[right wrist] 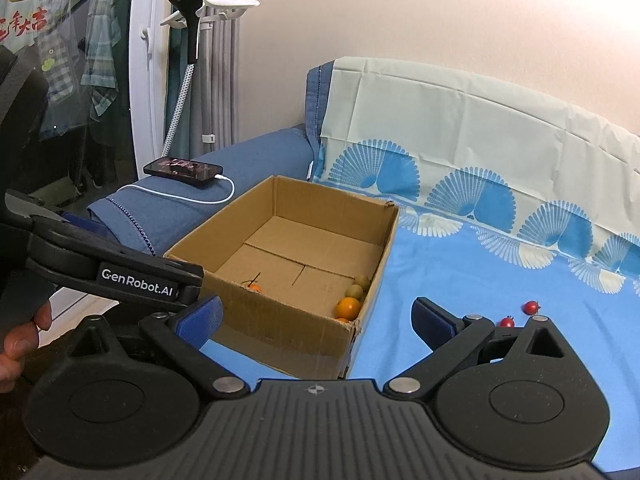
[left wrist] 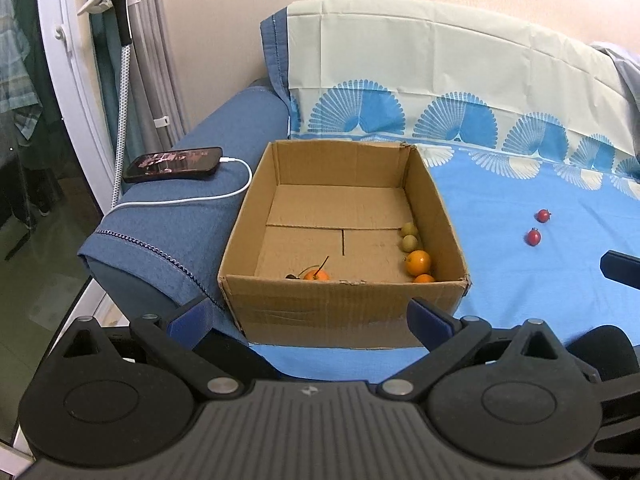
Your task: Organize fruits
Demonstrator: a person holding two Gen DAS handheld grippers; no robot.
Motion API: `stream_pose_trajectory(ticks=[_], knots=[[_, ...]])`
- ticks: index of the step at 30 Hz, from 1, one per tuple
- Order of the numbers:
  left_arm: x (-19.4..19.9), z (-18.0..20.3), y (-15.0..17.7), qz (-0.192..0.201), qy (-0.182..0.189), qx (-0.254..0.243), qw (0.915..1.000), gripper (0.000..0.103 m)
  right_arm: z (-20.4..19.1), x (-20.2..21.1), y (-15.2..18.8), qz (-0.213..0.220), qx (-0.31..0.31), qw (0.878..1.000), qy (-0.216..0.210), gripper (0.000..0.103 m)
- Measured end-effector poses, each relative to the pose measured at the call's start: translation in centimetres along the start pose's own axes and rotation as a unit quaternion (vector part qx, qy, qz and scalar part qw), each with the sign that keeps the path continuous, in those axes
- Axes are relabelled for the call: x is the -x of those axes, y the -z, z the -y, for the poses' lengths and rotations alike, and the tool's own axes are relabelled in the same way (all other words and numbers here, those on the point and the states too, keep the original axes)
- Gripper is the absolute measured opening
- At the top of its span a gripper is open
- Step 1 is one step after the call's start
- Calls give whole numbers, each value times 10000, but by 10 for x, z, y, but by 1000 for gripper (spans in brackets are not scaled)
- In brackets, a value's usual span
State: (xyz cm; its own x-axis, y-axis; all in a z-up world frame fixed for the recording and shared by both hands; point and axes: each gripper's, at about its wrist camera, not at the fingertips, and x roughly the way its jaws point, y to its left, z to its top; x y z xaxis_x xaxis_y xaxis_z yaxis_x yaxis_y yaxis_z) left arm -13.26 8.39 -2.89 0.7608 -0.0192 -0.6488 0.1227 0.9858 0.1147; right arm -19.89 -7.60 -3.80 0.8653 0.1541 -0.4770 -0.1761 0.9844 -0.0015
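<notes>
1. Left wrist view: the left gripper (left wrist: 308, 316) hangs open and empty before the cardboard box (left wrist: 344, 312), which holds oranges (left wrist: 418, 262); two red fruits (left wrist: 533, 236) lie on the bedsheet (left wrist: 520, 280) at 2 o'clock.
2. Right wrist view: the right gripper (right wrist: 318, 320) is open too; those red fruits (right wrist: 507, 322) sit at 3 o'clock, likely next to fetch.

Box (left wrist: 344, 312) on sofa, fruits (left wrist: 418, 262) inside its right side, two cherry tomatoes (left wrist: 533, 237) right, phone (left wrist: 173, 165) left

Pale peach wall (right wrist: 440, 20) behind a blue sofa (left wrist: 224, 128) draped with a fan-patterned sheet (left wrist: 440, 80); grey curtain (right wrist: 224, 60) and white-framed glass door (right wrist: 140, 80) at left, garment steamer (right wrist: 188, 24) beside them.
</notes>
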Motion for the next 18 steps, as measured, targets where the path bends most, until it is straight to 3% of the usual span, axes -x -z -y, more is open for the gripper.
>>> stream_pose_trajectory(ticks=[18], knots=[[3,1,2,45,9,-40,10000,103,1,1,2,4,-68,10000,-19,100]])
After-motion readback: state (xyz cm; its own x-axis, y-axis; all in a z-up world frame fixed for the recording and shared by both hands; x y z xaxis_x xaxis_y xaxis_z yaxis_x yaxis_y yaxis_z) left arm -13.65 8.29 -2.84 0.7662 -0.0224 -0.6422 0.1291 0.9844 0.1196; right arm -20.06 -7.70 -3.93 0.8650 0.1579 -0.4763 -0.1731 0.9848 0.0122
